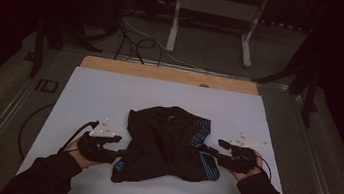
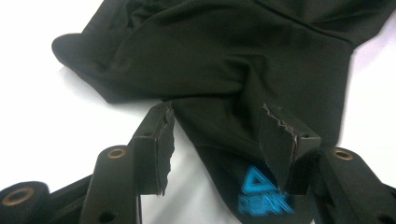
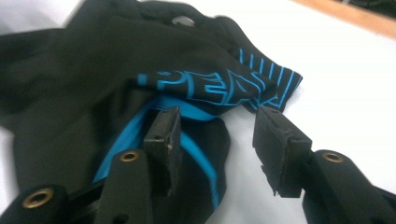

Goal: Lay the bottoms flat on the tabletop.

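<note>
I had the black shorts [image 1: 166, 144] lying crumpled at the middle of the white table [image 1: 89, 96], slightly toward six o'clock. My left gripper [image 1: 118, 145] sat at the shorts' nine o'clock edge, hand [image 1: 83, 152] cupped under it, forearm coming up from about seven o'clock and the jaws aimed toward three o'clock. In the left gripper view the jaws stood roughly half open, with a fold of black cloth [image 2: 219, 126] lying between them but pressed by neither pad. My right gripper [image 1: 214, 153] mirrored it at the three o'clock edge, aimed toward nine o'clock, forearm rising from five o'clock. Its jaws also stood about half apart, the blue-striped hem [image 3: 196, 135] between them, not pinched.
</note>
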Tool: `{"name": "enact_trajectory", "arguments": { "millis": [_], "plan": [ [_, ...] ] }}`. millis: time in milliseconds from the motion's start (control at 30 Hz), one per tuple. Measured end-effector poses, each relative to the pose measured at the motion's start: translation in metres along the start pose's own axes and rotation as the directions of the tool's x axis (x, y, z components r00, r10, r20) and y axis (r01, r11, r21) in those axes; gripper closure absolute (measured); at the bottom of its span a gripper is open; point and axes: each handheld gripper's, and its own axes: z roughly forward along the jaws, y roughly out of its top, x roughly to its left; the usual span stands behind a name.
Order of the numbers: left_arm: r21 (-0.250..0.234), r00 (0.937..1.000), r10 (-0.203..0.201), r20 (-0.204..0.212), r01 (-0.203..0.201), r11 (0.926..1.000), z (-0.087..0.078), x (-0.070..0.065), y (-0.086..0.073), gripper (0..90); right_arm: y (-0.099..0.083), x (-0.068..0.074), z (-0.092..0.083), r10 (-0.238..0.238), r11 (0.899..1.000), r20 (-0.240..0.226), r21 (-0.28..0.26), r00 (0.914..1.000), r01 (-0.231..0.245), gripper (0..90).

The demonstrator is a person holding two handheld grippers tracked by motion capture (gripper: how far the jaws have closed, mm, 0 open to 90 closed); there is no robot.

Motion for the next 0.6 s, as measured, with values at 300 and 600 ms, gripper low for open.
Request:
{"name": "enact_trajectory", "arguments": {
  "millis": [300, 600],
  "plan": [
    [0.067, 0.9969, -0.079, -0.003, 0.079, 0.9946, 0.038, 0.017, -0.002, 46.6, -0.005, -0.009, 0.056, 0.037, 0.993, -0.011, 0.115, 0.9993, -0.036, 51.0],
    [0.111, 0.9977, -0.068, -0.001, 0.068, 0.9915, 0.063, 0.017, -0.002, 50.9, -0.010, -0.001, 0.071, 0.008, 0.986, -0.002, 0.168, 1.0000, -0.007, 60.4]
  ]
}}
